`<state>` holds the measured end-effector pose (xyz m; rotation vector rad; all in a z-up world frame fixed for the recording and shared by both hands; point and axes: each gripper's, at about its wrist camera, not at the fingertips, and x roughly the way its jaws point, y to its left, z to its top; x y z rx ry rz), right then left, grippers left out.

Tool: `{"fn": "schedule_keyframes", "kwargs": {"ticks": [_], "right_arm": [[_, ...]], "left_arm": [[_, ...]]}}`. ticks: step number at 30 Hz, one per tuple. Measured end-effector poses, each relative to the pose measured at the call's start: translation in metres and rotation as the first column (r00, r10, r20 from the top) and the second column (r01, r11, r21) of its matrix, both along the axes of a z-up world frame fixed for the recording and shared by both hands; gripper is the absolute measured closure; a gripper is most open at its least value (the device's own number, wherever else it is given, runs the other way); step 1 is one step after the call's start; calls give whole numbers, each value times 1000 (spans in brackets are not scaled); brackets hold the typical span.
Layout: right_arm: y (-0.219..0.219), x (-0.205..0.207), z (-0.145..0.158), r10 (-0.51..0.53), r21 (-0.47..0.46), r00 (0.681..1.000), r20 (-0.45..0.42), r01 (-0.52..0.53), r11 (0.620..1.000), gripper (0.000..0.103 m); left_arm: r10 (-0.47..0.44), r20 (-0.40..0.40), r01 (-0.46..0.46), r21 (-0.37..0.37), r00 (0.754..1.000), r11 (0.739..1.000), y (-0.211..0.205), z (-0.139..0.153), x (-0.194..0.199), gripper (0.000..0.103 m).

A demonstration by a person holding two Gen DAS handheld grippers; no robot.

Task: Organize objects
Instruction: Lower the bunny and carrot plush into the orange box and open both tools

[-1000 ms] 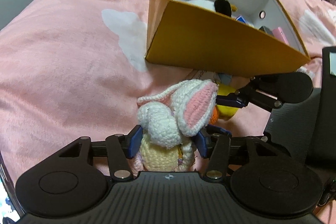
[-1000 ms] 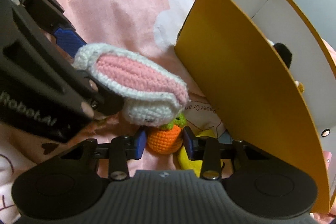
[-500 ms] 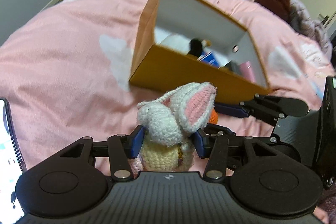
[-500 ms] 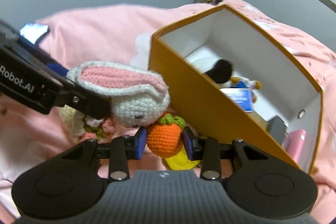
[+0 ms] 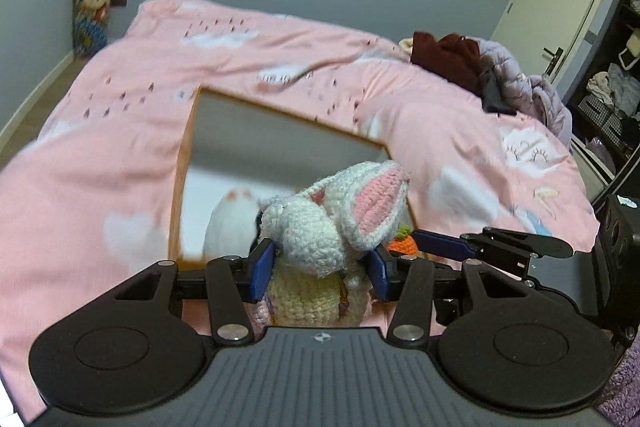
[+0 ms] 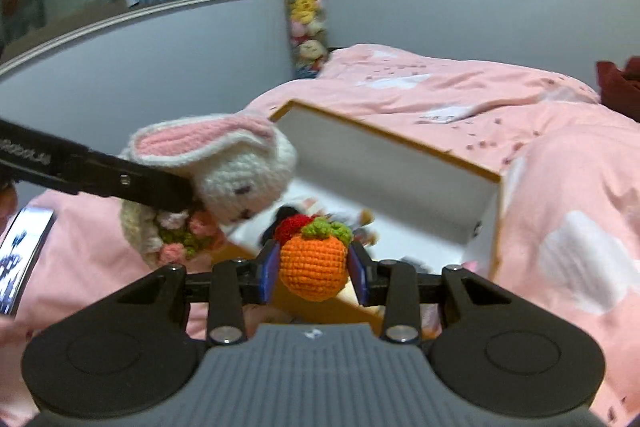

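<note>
Covering most of both views is the pink bedspread point(image 5: 132, 147) with white cloud prints; note a heap of dark red and grey clothes point(image 5: 480, 67) on it at your 1 o'clock in the left wrist view.

Next in size, the open cardboard box point(image 6: 400, 163), orange outside and white inside, rests on the bedspread directly ahead of both tools, at 12 o'clock. Its contents are blurred: a white plush shape point(image 5: 228, 223) lies inside near the front wall, and small dark and red items sit on the floor of the box; you cannot identify them further.

Your left gripper point(image 5: 320, 269) has its blue pads closed against the cream body of a crocheted rabbit point(image 5: 320, 239), whose white head and pink-lined ears rise above the jaws. In the right wrist view the rabbit point(image 6: 240, 179) hangs at 10 o'clock, over the near left corner of the box, clear of the bedding.

Your right gripper point(image 6: 314, 269) has its jaws pressed on both sides of a small crocheted orange carrot point(image 6: 312, 263) with a green top, held over the near wall of the box. From the left wrist view the carrot point(image 5: 404, 243) shows at 3 o'clock, just beside the rabbit's ear.

A phone point(image 6: 22, 259) with a lit screen appears at 9 o'clock.
</note>
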<state>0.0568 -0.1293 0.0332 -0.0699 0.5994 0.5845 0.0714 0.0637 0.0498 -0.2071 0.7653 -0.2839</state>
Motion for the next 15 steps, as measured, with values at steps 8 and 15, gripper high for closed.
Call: {"fn": "schedule_keyframes", "kwargs": {"ticks": [8,15], "right_arm": [[6,53,-6,41,204,987,-157,-8,979,64],[64,94,-36,210,327,924,-320,-100,940,64]], "left_arm": [[89,69,-93,62,994,994,6,14,45,47],[131,43,-134,87,990,987,20,8,68,47]]}}
